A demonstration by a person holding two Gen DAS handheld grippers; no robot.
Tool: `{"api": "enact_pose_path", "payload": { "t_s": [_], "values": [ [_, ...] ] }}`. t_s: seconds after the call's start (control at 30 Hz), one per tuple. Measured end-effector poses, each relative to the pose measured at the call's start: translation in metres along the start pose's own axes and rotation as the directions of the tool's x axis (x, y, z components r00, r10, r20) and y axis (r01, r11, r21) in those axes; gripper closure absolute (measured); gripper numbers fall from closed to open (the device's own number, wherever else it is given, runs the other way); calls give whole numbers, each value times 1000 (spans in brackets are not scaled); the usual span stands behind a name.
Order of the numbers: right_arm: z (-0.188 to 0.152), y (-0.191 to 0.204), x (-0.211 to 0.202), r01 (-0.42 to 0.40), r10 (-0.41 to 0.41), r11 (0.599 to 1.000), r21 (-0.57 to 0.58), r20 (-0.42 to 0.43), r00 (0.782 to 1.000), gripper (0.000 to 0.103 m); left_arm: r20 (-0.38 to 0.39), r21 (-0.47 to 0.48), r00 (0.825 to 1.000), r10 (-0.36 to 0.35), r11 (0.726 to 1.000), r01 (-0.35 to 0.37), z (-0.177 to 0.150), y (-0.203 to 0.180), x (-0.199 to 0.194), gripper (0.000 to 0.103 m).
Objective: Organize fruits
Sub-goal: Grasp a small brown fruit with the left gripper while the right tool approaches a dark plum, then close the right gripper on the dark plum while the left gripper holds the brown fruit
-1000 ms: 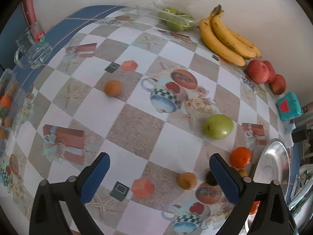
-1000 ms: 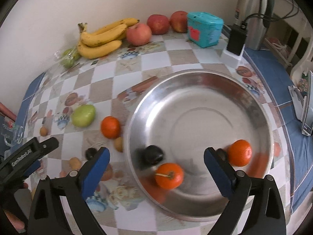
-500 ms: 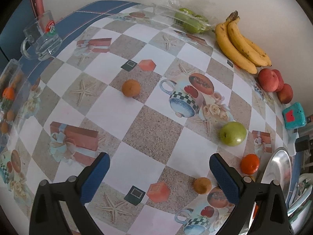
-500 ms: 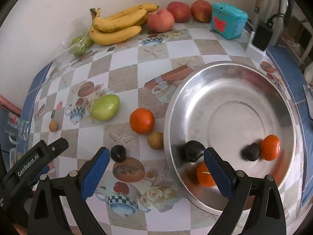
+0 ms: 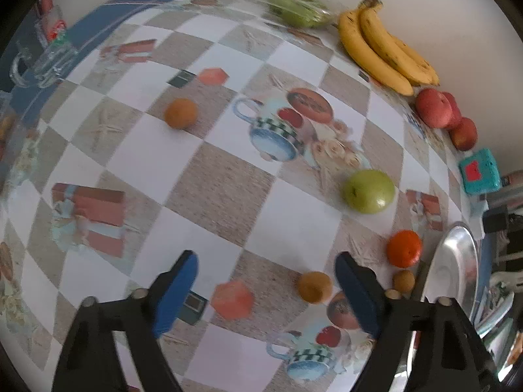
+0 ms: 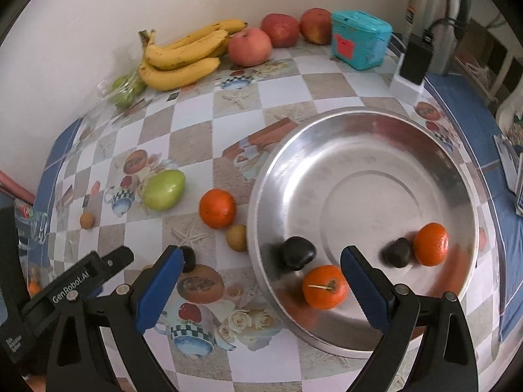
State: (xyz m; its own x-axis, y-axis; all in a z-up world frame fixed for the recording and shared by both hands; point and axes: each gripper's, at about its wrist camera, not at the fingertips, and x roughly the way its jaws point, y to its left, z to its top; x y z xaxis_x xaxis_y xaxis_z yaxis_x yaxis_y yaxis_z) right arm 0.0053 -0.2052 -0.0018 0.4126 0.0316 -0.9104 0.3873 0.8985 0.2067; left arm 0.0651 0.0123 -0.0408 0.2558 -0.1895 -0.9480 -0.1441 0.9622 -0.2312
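My left gripper (image 5: 266, 289) hangs over the checked tablecloth, its jaws closing with nothing pressed between the pads. A small brown fruit (image 5: 314, 286) lies on the table just inside its right finger. Further off are an orange (image 5: 404, 248), a green apple (image 5: 368, 191) and another small brown fruit (image 5: 180, 113). My right gripper (image 6: 261, 289) stands open over the near rim of the steel bowl (image 6: 261, 196). The bowl holds two oranges (image 6: 324, 286) and two dark fruits (image 6: 298, 252). Left of the bowl lie an orange (image 6: 217, 208), a brown fruit (image 6: 237, 237) and a dark fruit (image 6: 188, 258).
Bananas (image 6: 183, 58), red apples (image 6: 250, 46) and a teal box (image 6: 359, 39) line the back wall. A bag of green fruit (image 5: 297, 9) lies left of the bananas. A glass mug (image 5: 45, 62) stands at the table's far left. A kettle and charger stand at the back right.
The left gripper's jaws have narrowed. The right wrist view has drifted left, so the bowl sits further right in the picture.
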Motion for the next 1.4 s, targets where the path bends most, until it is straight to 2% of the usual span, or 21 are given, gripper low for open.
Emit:
{"api": "enact_pose_path", "payload": {
  "t_s": [0.1,0.17,0.2,0.23,0.33,0.5,0.53,0.63,0.9,1.2,1.27,1.3,1.33,1.4],
  "values": [
    [1,-5,0,-5,5,1000,19,0,1000,6,-24,26,999,-26,999,26,-3,-8,3,36],
    [1,-6,0,-9,9,1000,22,1,1000,6,-44,38,998,-44,998,45,-4,-14,6,44],
    [1,-6,0,-9,9,1000,22,2,1000,6,-56,43,997,-52,998,54,-5,-16,7,52],
    [0,-6,0,-8,8,1000,21,2,1000,6,-65,47,996,-55,997,58,-6,-18,9,55],
    [0,-5,0,-11,11,1000,17,-1,1000,6,-76,64,995,-68,995,73,-8,-24,10,62],
    [-1,-4,1,-9,9,1000,11,-3,1000,6,-94,79,993,-72,994,79,-11,-29,12,65],
    [-1,-4,1,-9,9,1000,11,-4,1000,6,-97,78,992,-76,993,83,-11,-28,13,70],
    [-1,-4,2,-9,9,1000,8,-5,1000,6,-95,78,992,-80,993,88,-11,-28,12,76],
    [-1,-2,3,-14,14,1000,1,-7,1000,6,-36,76,996,-82,994,84,-6,-23,-4,77],
    [-6,32,7,-113,113,984,-137,-7,994,7,79,-19,997,8,1000,-7,9,6,-23,77],
    [-8,38,11,-141,139,978,-156,-20,990,18,96,-36,995,18,999,-15,11,11,-26,77],
    [-8,41,13,-149,146,975,-164,-27,989,35,102,-43,994,22,999,-18,13,14,-28,77],
    [-10,44,15,-152,148,973,-173,-35,988,44,105,-46,994,23,999,-18,13,15,-29,77],
    [-12,50,20,-153,145,970,-190,-52,988,44,105,-49,994,21,999,-16,13,16,-29,77]
  ]
}}
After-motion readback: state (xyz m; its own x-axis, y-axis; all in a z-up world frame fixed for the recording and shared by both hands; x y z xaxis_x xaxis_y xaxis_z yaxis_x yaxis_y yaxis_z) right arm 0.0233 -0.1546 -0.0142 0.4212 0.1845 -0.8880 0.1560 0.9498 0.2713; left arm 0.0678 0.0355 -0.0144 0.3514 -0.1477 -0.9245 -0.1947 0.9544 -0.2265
